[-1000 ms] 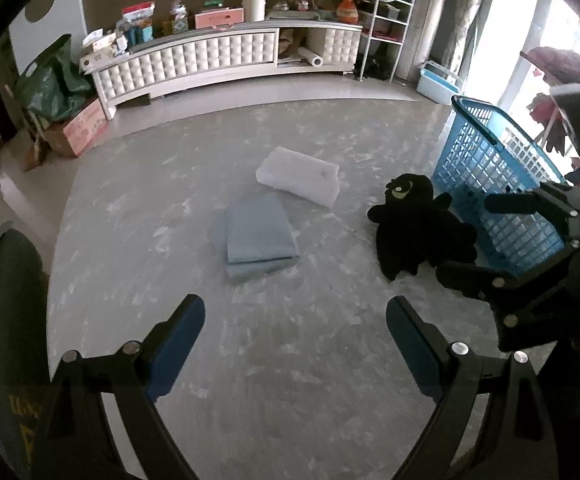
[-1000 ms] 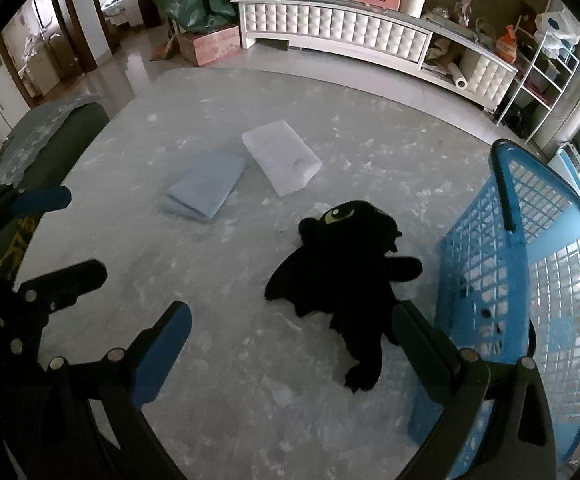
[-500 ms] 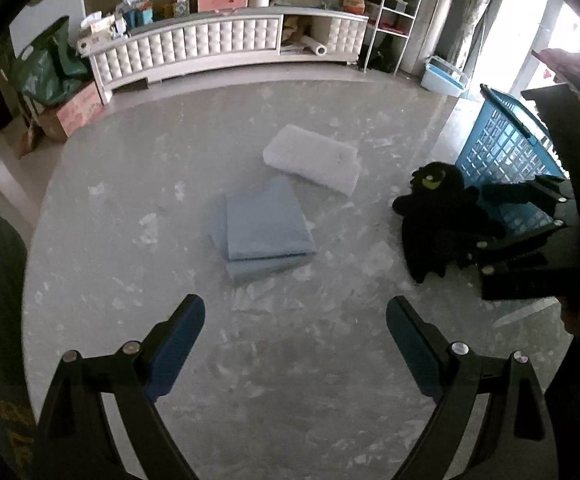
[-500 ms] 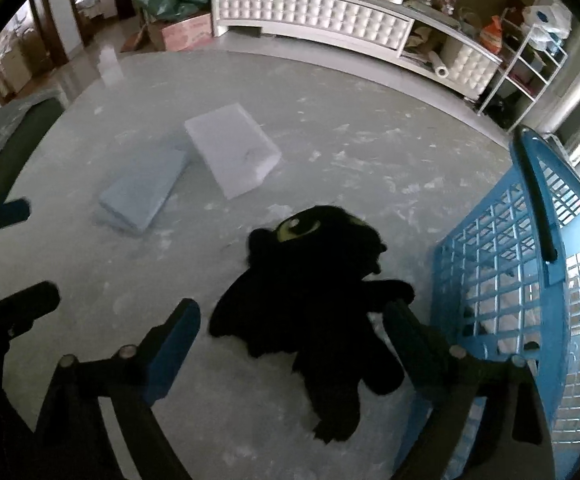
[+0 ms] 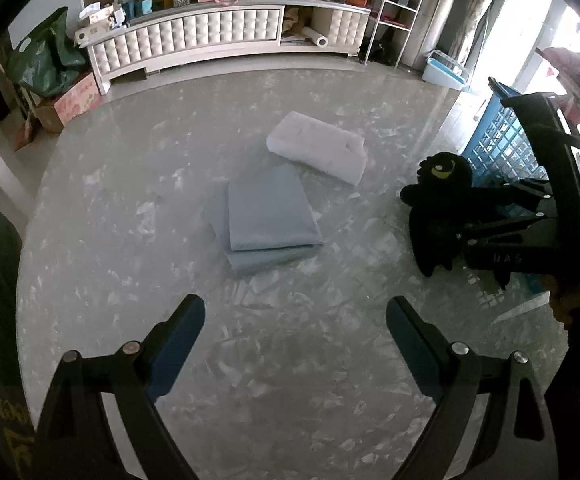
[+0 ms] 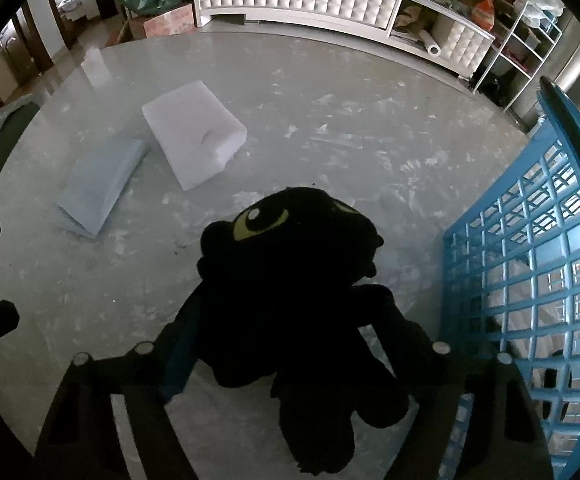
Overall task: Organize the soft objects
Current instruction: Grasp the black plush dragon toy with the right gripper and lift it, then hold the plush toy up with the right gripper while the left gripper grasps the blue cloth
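My right gripper (image 6: 290, 360) is down over the black plush toy with yellow-green eyes (image 6: 286, 280), which lies on the grey marbled floor (image 6: 330, 140) just beside the blue plastic lattice laundry basket (image 6: 530, 280). Its jaws have just been closing with the toy's body between them; the dark plush hides the pads, so I cannot tell whether they press on it yet. From my left wrist view the same toy (image 5: 442, 208) shows at the right edge, with the right gripper (image 5: 502, 224) reaching into it from the side. My left gripper (image 5: 294, 344) hangs over bare floor, jaws spread wide with nothing between them. Ahead of it lies the folded pale blue cloth (image 5: 266, 216), and just beyond that the white rectangular foam pillow (image 5: 318, 148), the two nearly touching at a corner. A long white tufted cabinet (image 5: 218, 36) runs along the far wall.
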